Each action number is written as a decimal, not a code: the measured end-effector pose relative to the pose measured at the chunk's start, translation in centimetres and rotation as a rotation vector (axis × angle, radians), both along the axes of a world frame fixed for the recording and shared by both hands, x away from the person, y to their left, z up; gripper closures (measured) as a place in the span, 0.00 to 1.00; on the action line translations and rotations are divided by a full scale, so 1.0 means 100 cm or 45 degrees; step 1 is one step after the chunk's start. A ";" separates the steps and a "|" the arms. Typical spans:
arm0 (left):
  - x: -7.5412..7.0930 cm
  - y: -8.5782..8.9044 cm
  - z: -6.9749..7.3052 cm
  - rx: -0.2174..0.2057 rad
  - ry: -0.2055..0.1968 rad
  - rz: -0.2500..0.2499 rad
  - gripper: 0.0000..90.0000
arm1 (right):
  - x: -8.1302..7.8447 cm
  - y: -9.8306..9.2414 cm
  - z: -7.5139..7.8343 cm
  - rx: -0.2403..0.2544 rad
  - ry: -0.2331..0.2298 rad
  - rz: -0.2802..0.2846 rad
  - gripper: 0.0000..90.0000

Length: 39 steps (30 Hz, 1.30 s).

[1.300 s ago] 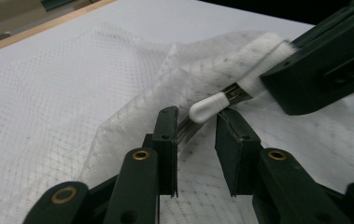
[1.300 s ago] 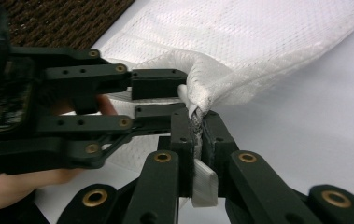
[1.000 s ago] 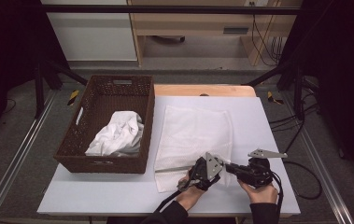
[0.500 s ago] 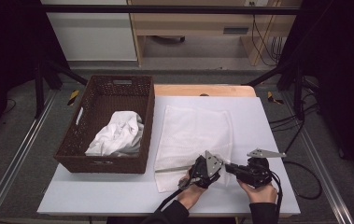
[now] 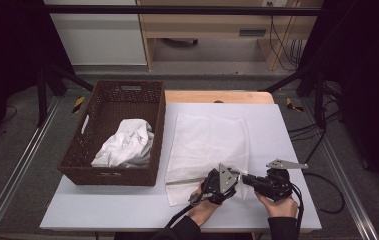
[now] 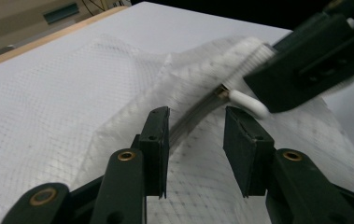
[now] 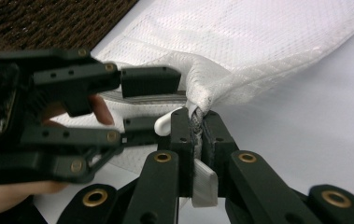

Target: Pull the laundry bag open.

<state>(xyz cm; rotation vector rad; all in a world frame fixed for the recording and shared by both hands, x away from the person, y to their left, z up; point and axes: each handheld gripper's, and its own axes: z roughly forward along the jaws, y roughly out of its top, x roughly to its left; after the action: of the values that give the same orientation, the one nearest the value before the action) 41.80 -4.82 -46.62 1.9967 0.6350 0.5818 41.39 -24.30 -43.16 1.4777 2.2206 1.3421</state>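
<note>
Zipper runs straight ahead of your open left tool; the right tool pins its end.

Your right tool [image 7: 197, 140] is clamped on the corner of the white mesh laundry bag [image 5: 207, 145], at the end of the grey zipper track [image 6: 198, 112], with the bag's folded edge bunched between its jaws. Your left tool [image 6: 195, 140] stands open just beside it, its jaws straddling the track without touching it. From the left tool the track's long axis leads forward and slightly right to the white zipper pull [image 6: 248, 102], which sits directly under the right tool. The left tool is therefore the free one for the pull. Beyond both tools the bag lies flat on the worktop [image 5: 287, 130]. Far to the left tool's side stands the wicker basket [image 5: 107, 172], holding a crumpled white cloth [image 5: 124, 145].
</note>
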 end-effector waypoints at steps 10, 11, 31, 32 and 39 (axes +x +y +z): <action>0.001 -0.006 0.004 0.051 0.016 -0.031 0.65 | 0.000 0.002 0.000 -0.008 0.000 0.007 0.94; 0.001 -0.006 0.004 0.050 0.019 -0.031 0.65 | 0.000 0.001 0.000 -0.010 0.000 0.008 0.94; 0.006 -0.009 0.003 0.075 0.021 -0.022 0.70 | 0.000 0.000 0.000 -0.016 -0.001 0.012 0.94; 0.006 -0.008 0.004 0.079 0.021 -0.024 0.70 | 0.000 0.000 0.000 -0.016 -0.001 0.010 0.94; 0.009 -0.002 0.007 0.068 0.019 -0.015 0.70 | 0.000 -0.002 -0.001 -0.017 0.004 0.000 0.95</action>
<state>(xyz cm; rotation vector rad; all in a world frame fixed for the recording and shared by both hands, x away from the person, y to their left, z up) 42.66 -5.05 -45.87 2.0553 0.6226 0.5826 41.43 -24.46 -43.26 1.4768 2.2272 1.3227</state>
